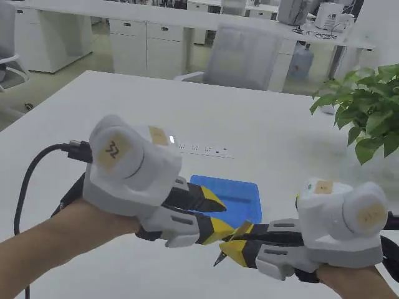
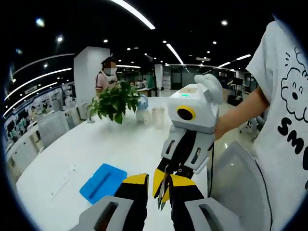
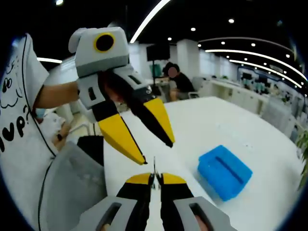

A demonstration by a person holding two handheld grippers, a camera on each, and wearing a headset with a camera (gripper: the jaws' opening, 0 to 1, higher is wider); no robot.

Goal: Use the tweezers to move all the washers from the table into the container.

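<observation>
- White tabletop lies smooth and bare under your hands. Any washers on it are too small to make out, so find them before you reach.
- Your right gripper is pinched almost closed on the tweezers, whose thin metal tips stick out past the yellow jaws.
- Your left gripper faces it with its 2 jaws well apart, holding nothing, with the tweezer tips close by.
- Expect the tweezers to be light, springy and slick. Grip the middle of the shank so the 2 prongs can close without twisting.
- Expect each washer to be flat, hard, very light and ready to skid on this surface. Put 1 prong through the hole and nip the ring across 1 side.
- Just beyond the grippers sits the blue container, near enough for a short carry.
- Farther off you have a power strip, a leafy plant at the right and a grey chair at the far edge.
</observation>
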